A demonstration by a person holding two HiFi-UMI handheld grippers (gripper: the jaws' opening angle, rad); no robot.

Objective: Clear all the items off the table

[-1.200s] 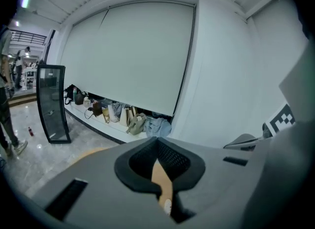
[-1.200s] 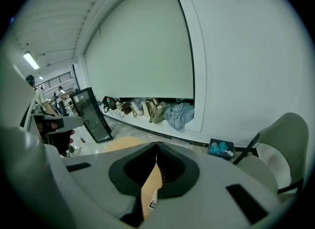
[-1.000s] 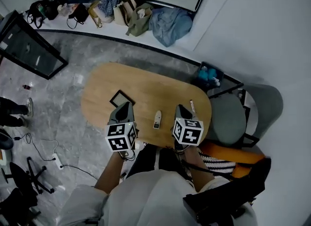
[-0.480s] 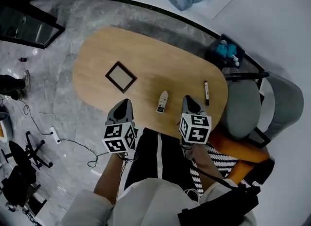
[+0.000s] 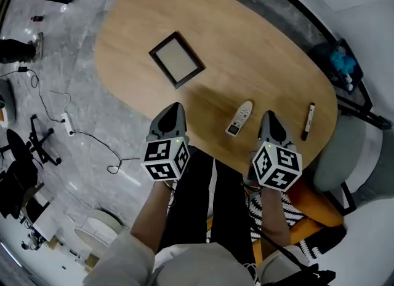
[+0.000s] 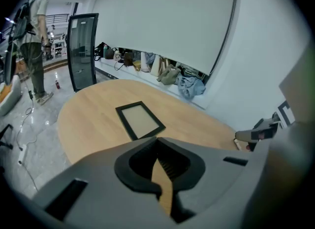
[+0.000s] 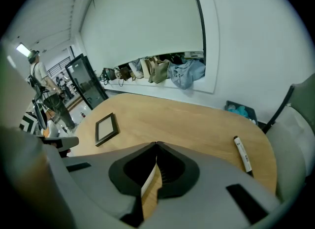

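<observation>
1. Picture frame (image 5: 177, 59), remote (image 5: 239, 119) and marker (image 5: 308, 120) are left lying flat on the bench (image 5: 258, 39), none yet taken.
2. The left gripper (image 5: 173, 109) and right gripper (image 5: 269, 116) are held at the bench's near edge, jaws closed together and empty, which is judged an approach.
3. The frame is found ahead of the left jaws. The remote lies just left of the right jaws and the marker to their right.

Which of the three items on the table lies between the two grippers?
The white remote: it lies between the left gripper and right gripper; the black frame sits beyond them, the marker right of both.
</observation>
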